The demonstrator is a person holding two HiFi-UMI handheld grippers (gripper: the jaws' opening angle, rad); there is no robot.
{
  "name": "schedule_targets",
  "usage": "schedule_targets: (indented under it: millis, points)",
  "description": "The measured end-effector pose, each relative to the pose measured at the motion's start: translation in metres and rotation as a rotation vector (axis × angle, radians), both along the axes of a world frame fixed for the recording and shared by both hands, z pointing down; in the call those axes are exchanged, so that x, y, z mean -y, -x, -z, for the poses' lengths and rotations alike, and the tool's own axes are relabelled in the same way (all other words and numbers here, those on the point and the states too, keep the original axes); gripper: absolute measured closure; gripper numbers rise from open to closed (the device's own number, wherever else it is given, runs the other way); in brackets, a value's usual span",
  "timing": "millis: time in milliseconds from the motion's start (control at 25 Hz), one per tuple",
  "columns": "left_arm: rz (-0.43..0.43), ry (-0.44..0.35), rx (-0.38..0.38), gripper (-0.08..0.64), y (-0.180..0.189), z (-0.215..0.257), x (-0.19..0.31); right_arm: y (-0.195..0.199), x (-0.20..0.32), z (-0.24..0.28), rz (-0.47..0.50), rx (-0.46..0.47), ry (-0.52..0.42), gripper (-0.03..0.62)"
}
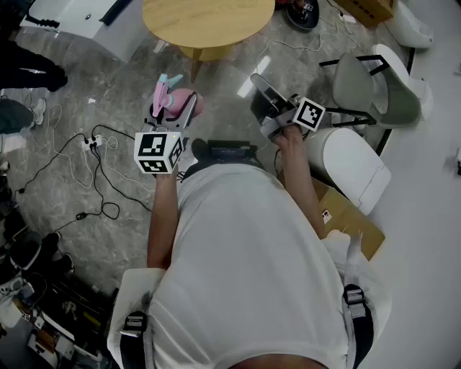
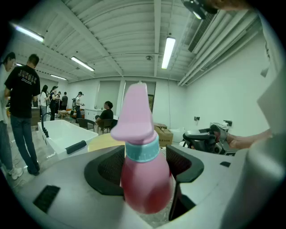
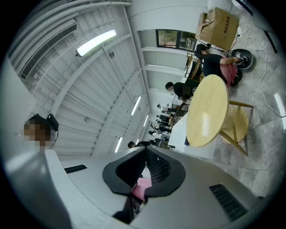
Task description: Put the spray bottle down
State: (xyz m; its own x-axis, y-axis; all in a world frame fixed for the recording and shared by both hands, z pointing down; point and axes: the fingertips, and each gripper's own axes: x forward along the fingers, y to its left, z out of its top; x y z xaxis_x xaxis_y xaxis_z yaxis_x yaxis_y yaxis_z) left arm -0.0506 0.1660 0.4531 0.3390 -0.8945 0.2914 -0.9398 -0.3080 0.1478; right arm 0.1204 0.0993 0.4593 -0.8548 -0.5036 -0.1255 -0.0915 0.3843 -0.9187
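**Left tongs hold the spray bottle in the air; right tongs closed**

The left gripper (image 1: 175, 109) has the pink spray bottle (image 1: 193, 103) between its two jaws. In the left gripper view the jaws stand wide apart, and the black pads (image 2: 182, 164) sit against either side of the bottle's round red-pink body. The teal collar (image 2: 142, 151) and the pink spray head (image 2: 135, 117) rise above the jaws. The bottle stands roughly upright in the grip.

In the head view the bottle is in front of the person, above the grey marbled floor (image 1: 108, 86). It is on the near side of the round wooden table (image 1: 209, 21) and rests on nothing.

The right gripper (image 1: 268, 97) is held just to the right of the left one and does not touch it. In the right gripper view its jaws meet at their tips and nothing is pinched there. A small pink patch (image 3: 142, 188) shows in the gap lower down, but it cannot be made out what it is.
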Motion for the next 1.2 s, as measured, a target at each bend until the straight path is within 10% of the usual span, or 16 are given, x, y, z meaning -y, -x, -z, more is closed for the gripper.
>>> schedule_targets:
  millis: [1200]
  points:
    - [-0.020, -0.011, -0.020, 0.270, 0.026, -0.004, 0.006, 0.032, 0.002, -0.012, -0.005, -0.061, 0.044, 0.572]
